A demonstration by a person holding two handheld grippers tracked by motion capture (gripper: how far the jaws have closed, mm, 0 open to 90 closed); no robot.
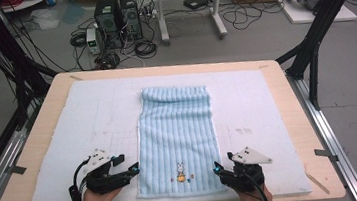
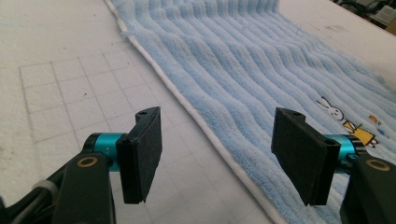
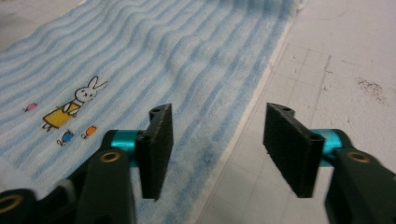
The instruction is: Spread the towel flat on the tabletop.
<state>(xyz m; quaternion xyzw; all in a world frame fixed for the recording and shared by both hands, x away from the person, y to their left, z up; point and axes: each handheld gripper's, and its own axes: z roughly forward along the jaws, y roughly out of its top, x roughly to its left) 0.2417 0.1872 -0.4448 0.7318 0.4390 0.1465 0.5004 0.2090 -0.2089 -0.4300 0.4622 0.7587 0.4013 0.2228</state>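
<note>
A light blue ribbed towel [image 1: 177, 136] with a small rabbit print [image 1: 180, 170] lies flat on the white mat, its far end folded over. My left gripper [image 1: 134, 169] hovers at the towel's near left corner, open, and in the left gripper view the towel's white edge [image 2: 205, 126] runs between its two pads [image 2: 142, 154]. My right gripper [image 1: 217, 169] sits at the near right corner, open too, with the towel's right edge [image 3: 243, 121] between its pads [image 3: 156, 149]. Neither holds anything.
The white padded mat [image 1: 70, 137] covers a wooden table [image 1: 286, 94] and carries a faint drawn grid [image 2: 84, 93]. Beyond the table stand computer towers [image 1: 117, 19], cables and a desk frame on the floor. Black frame legs [image 1: 316, 45] flank the table.
</note>
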